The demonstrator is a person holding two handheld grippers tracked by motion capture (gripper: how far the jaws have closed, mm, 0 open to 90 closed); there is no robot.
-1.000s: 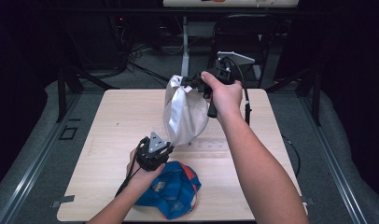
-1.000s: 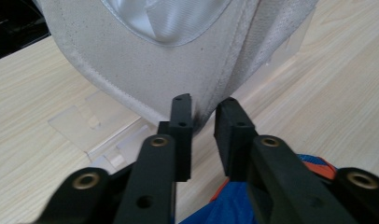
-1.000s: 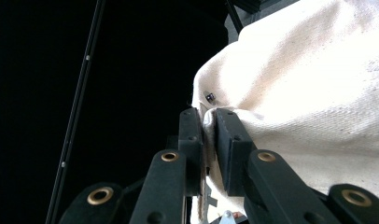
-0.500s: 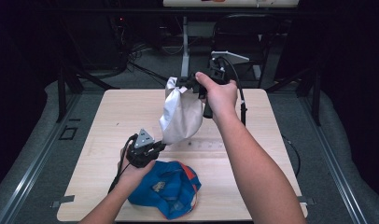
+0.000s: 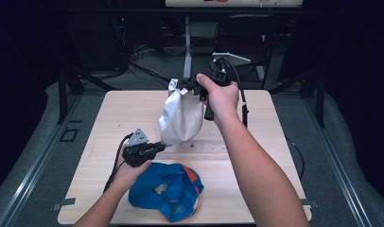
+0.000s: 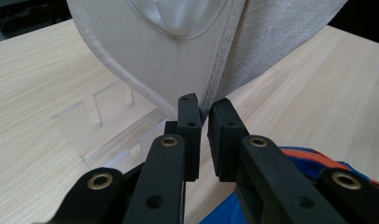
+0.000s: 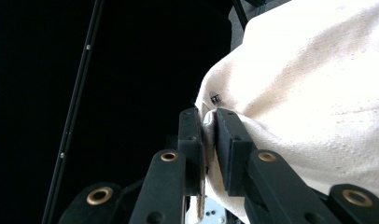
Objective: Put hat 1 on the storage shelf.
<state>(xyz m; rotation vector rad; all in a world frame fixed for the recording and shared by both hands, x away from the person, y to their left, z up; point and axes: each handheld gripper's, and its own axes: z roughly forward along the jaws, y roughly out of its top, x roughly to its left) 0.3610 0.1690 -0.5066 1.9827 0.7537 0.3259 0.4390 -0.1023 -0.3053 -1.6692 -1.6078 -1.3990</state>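
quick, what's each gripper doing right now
left gripper: closed on the lower edge of the white cap.
right gripper: closed on the white cap's top, holding it up.

The white cap [image 5: 181,117] hangs over the middle of the surface [image 5: 114,113], blocking passage between the 2 hands. A blue cap [image 5: 165,190] takes up the near edge, just beside the left gripper [image 5: 158,147]. A clear slotted stand [image 6: 108,123] lies under the white cap. The surface's far-left and right parts lie bare.
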